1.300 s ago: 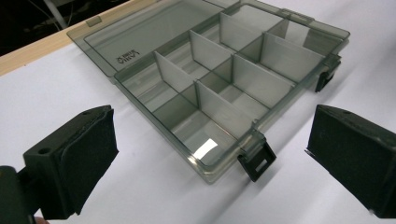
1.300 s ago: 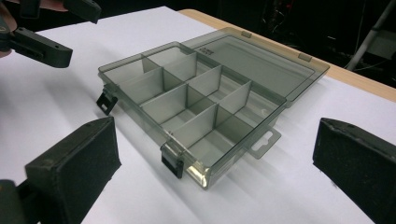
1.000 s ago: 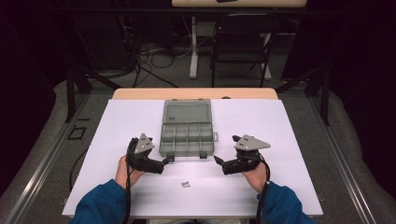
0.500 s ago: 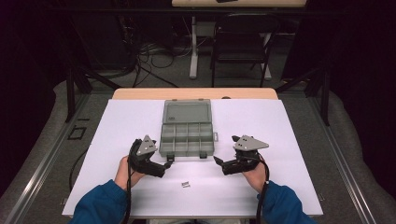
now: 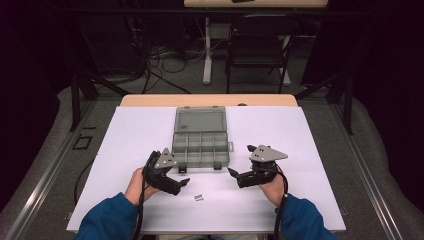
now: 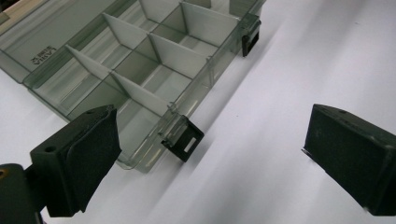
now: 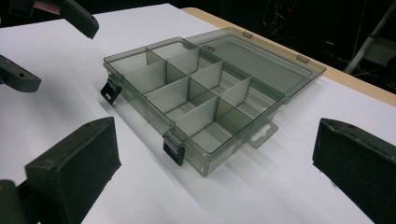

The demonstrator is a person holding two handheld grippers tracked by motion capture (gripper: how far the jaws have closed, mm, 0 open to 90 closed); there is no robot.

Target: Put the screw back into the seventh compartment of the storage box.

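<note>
A clear grey organiser box (image 5: 200,148) lies open mid-table, its lid (image 5: 200,121) folded flat behind it and its compartments (image 7: 196,100) bare. My left gripper (image 5: 178,186) is open just off the box's front left corner, with a black latch (image 6: 183,143) between its jaws in the left gripper view (image 6: 210,133). My right gripper (image 5: 235,175) is open at the front right corner, facing the box (image 7: 215,144). A small metal piece (image 5: 198,197) lies on the sheet between the two grippers, nearer me.
A white sheet (image 5: 125,135) covers the table, with a wooden strip (image 5: 210,100) showing at the far edge. A second black latch (image 7: 173,150) hangs on the box front. A chair (image 5: 257,47) and cables stand on the floor beyond the table.
My left gripper has tipped and shifted slightly right and toward me, its jaws lower toward the sheet. The right gripper and the box have stayed put.
</note>
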